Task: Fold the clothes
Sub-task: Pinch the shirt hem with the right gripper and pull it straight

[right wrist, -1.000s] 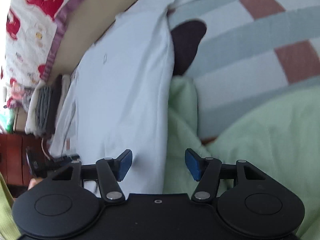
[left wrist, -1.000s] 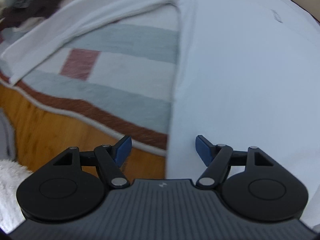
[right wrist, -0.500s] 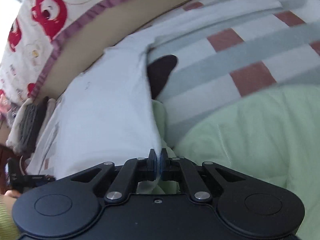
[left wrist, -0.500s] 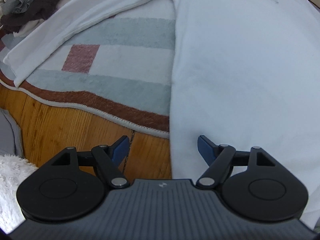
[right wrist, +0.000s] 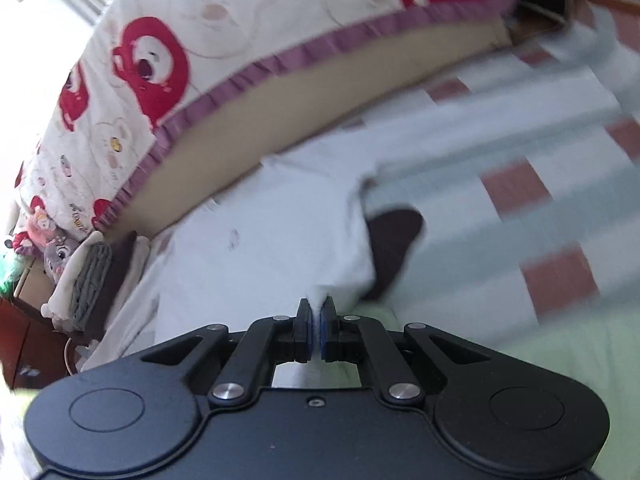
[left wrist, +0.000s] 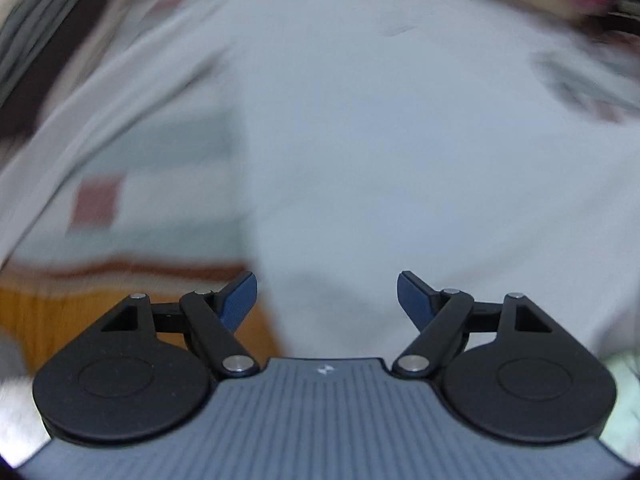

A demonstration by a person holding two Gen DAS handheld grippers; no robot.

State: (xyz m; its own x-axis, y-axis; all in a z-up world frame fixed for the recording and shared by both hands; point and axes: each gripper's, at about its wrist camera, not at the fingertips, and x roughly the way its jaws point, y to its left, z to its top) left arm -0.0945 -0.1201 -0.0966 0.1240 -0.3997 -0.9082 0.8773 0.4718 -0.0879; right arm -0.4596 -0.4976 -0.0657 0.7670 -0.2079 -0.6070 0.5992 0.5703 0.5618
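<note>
A white long-sleeved shirt (left wrist: 380, 152) lies spread flat on a striped rug, blurred by motion in the left wrist view. My left gripper (left wrist: 327, 292) hangs open over the shirt's bottom hem, its blue pads apart with nothing between them. In the right wrist view the same shirt (right wrist: 264, 248) stretches away from me, and my right gripper (right wrist: 317, 312) is shut on its near hem corner, a small peak of white cloth pinched between the pads.
The striped rug (right wrist: 532, 216) has grey, white and red blocks. A pale green garment (right wrist: 540, 360) lies at the right, a dark cloth (right wrist: 394, 240) beside the shirt. A bed with a bear-print quilt (right wrist: 192, 52) is behind. Folded clothes (right wrist: 90, 276) sit at the left. Wooden floor (left wrist: 60, 312) shows.
My right gripper closed on the shirt's hem corner and has lifted it. My left gripper has swung right and forward over the shirt's bottom, staying open.
</note>
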